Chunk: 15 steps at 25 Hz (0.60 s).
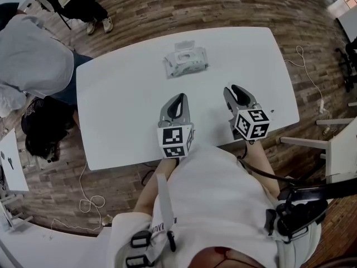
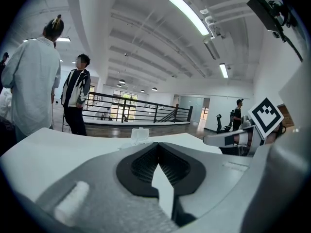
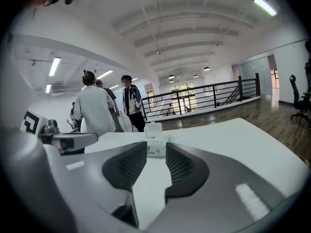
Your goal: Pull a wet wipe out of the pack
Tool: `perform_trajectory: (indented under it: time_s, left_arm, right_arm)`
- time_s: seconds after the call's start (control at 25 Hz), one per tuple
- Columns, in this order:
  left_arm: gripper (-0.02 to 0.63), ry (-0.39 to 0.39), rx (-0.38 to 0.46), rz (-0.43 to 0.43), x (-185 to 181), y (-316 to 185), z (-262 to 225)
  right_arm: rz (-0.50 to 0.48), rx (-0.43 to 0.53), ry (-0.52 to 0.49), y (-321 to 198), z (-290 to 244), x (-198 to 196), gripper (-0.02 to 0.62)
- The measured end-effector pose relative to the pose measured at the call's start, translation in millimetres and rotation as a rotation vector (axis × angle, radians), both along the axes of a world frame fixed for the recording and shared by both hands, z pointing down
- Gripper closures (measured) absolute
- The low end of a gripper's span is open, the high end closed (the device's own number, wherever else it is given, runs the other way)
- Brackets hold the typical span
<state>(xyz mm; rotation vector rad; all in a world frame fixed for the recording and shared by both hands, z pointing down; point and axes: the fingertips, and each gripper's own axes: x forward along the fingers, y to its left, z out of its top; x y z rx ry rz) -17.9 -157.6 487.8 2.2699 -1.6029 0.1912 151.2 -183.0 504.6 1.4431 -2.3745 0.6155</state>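
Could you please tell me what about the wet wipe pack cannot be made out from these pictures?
- Head view: whether a wipe already sticks out of the wet wipe pack; it is too small to tell.
- Left gripper view: the pack's body is hidden behind the shut jaws of the left gripper; only its open lid shows.
- Right gripper view: the label print is too small to read, far off between the open jaws of the right gripper.
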Motion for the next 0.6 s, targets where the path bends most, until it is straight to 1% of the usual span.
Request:
perform_trajectory:
  time_s: [0.2, 0.28, 0.36, 0.4, 0.44, 0.48, 0.52, 0.6]
  left_arm:
    - [0.604, 0.016, 0.018, -0.019, -5, -5, -11]
    - [0.604, 0.043, 0.016, -0.036, -8, -8, -13]
    - [0.604, 0.049, 0.016, -0.047, -9, -8, -14]
    - [0.604, 0.047, 0.018, -0.048, -9, -7, -15]
    - [0.604, 0.044, 0.019, -0.048, -8, -7, -15]
    - [0.604, 0.042, 0.019, -0.047, -8, -6, -15]
    - [0.604, 0.039, 0.018, -0.044, -7, -4, -15]
    - [0.604, 0.034, 0.016, -0.04, -7, -3, -15]
  right_arm:
    - [-0.043, 0.151, -0.033, -4, -43, -41, 0.495]
    - [-0.062, 0.199, -0.06, -3, -54, -56, 0.495]
    - [-0.077, 0.234, -0.078, -1, -60, -68, 0.497]
    - [-0.077, 0.249, -0.082, 0, -62, -72, 0.506]
    - [-0.07, 0.264, -0.079, 2, -64, -74, 0.532]
    - [-0.06, 0.28, -0.073, 3, -66, -76, 0.576]
    - [-0.05, 0.295, -0.07, 4, -68, -77, 0.589]
    - [-0.04, 0.312, -0.08, 6, -72, -80, 0.589]
